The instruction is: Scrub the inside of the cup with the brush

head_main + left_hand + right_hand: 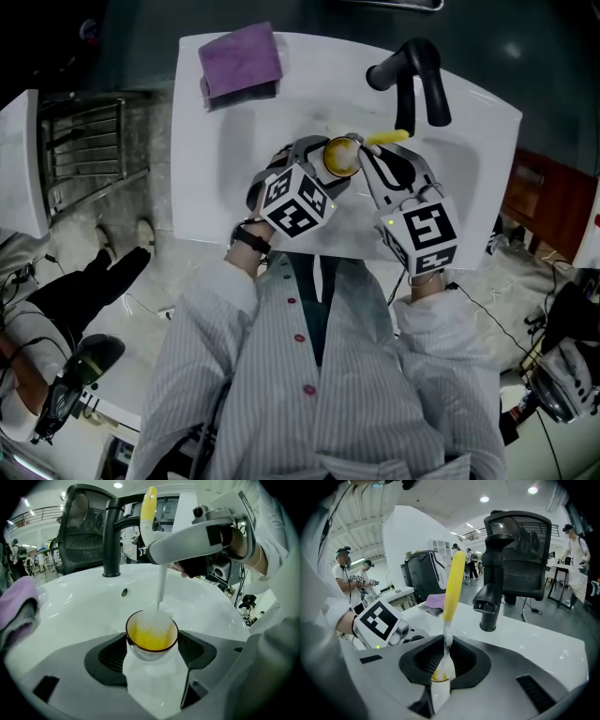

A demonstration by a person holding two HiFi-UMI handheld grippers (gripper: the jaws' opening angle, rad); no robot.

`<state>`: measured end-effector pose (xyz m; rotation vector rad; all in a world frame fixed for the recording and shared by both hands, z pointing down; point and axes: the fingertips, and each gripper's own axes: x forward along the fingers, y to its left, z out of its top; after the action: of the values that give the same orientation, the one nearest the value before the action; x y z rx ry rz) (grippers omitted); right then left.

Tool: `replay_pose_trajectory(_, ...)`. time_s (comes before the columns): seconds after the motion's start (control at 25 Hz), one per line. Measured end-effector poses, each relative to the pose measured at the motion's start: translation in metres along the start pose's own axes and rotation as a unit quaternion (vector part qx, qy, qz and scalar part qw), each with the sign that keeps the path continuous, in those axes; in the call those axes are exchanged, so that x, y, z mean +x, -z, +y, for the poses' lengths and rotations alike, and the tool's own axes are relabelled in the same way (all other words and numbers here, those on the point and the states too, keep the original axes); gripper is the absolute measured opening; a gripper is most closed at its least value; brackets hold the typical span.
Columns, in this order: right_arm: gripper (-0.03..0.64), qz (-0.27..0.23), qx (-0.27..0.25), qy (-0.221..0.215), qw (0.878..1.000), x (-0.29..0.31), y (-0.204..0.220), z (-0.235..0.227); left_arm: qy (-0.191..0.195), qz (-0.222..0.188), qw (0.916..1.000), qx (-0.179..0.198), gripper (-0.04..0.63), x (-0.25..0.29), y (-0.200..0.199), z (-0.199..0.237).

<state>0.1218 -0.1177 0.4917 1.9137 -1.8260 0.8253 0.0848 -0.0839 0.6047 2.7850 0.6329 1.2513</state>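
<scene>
A small cup with a yellow inside and a dark rim sits between the jaws of my left gripper, which is shut on it over the white sink. The brush's white bristles are down inside the cup. My right gripper is shut on the brush's white stem, and the yellow handle sticks up past its jaws. In the head view the cup lies between the left gripper and right gripper, with the yellow handle pointing toward the tap.
A black tap stands at the basin's back edge, close behind the brush. A purple cloth lies on the sink's far left corner. A metal rack stands left of the sink. People stand in the background.
</scene>
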Motion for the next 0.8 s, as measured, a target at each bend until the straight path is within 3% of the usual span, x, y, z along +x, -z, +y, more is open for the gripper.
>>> replay_pose_trajectory(0.32, 0.055, 0.011, 0.039, -0.023, 0.999, -0.016, 0.022, 0.013, -0.001, 0.006, 1.0000, -0.004, 0.350, 0.002, 0.004, -0.001)
replay_pose_trajectory(0.8, 0.057, -0.020, 0.168, -0.055, 0.984, -0.038, 0.020, 0.007, -0.008, 0.013, 0.9999, -0.007, 0.350, 0.003, 0.005, 0.001)
